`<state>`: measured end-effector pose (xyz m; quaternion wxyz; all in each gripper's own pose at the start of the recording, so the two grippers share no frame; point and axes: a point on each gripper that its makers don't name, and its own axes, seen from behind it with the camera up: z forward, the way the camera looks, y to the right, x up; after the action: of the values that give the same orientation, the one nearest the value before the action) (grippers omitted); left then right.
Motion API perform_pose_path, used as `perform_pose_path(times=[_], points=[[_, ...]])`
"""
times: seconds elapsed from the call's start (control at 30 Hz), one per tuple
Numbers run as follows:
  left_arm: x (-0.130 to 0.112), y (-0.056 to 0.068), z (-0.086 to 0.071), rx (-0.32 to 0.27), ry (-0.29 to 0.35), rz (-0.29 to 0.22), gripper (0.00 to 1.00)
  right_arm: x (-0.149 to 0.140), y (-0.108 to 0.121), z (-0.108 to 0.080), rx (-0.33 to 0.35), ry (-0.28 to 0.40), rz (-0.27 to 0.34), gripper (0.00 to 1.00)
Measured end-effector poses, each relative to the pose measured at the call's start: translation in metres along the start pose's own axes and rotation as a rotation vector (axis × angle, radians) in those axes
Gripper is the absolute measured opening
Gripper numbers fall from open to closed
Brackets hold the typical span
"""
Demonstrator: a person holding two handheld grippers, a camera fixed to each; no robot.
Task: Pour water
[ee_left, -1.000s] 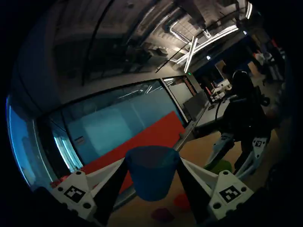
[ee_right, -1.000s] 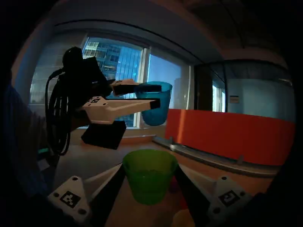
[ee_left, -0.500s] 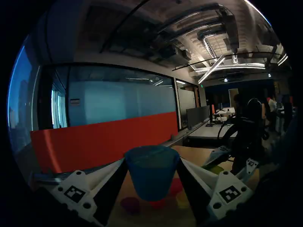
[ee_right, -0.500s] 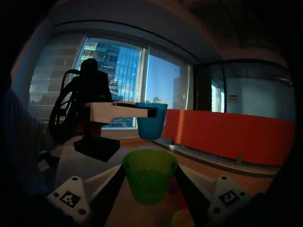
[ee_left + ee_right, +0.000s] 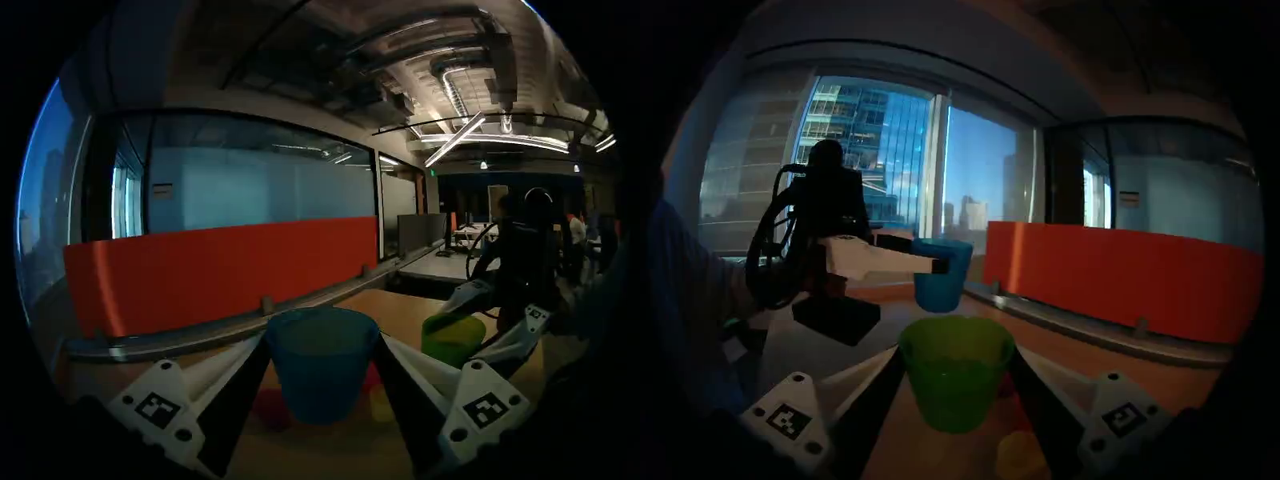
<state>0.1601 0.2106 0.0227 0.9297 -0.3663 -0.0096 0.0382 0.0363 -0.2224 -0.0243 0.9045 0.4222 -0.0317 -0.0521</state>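
In the left gripper view, the blue cup [image 5: 322, 380] is seen clamped between the two fingers of the left gripper [image 5: 320, 346], one finger pressed to each side of its wall. It is held upright above the wooden table [image 5: 404, 308]. In the right gripper view, the green cup [image 5: 956, 388] is grasped in the same way by the right gripper [image 5: 956, 356], upright and close to the camera. The lower part of this cup looks darker (whether that is water cannot be told).

Just behind the cups, small coloured shapes are made out low on the table, among them a red one [image 5: 272, 404] and a yellow one [image 5: 1016, 458]; they are too dim to be named.

A little farther off, each gripper is caught by the other's camera. From the right gripper view, the blue cup is seen to the left of and above the green one, apart from it. A black box [image 5: 836, 316] is set on the table below the left gripper, with a dark bundle of cable beside the holding hand.

Beyond the table, an orange partition [image 5: 224, 268] is run along its far edge. Tall windows [image 5: 880, 160] with towers behind them are shown farther back, and long ceiling lights [image 5: 458, 138] are lit over the room.
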Motion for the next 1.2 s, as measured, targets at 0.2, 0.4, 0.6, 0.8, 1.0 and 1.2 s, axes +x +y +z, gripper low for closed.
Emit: perform_pose_path(times=[0.2,0.4,0.6,0.8,1.0,1.2], points=[[-0.028,-0.01,-0.005,0.02,-0.045,-0.019,0.87,-0.009,0.012,-0.014,-0.024,-0.026,0.012,0.9],[-0.051,-0.015,-0.011,0.026,-0.075,-0.046,0.87,-0.015,0.022,-0.027,-0.042,-0.043,0.026,0.9],[-0.072,-0.012,-0.013,0.013,-0.115,-0.048,0.87,-0.022,0.019,-0.032,-0.03,-0.07,0.029,0.9],[-0.094,-0.005,-0.012,-0.012,-0.172,-0.032,0.87,-0.036,0.014,-0.032,-0.006,-0.117,0.018,0.9],[-0.119,0.002,-0.01,-0.043,-0.243,-0.015,0.87,-0.057,0.007,-0.03,0.036,-0.192,0.014,0.91],[-0.146,0.006,-0.008,-0.071,-0.33,0.002,0.87,-0.078,0.002,-0.028,0.072,-0.262,0.014,0.91]])
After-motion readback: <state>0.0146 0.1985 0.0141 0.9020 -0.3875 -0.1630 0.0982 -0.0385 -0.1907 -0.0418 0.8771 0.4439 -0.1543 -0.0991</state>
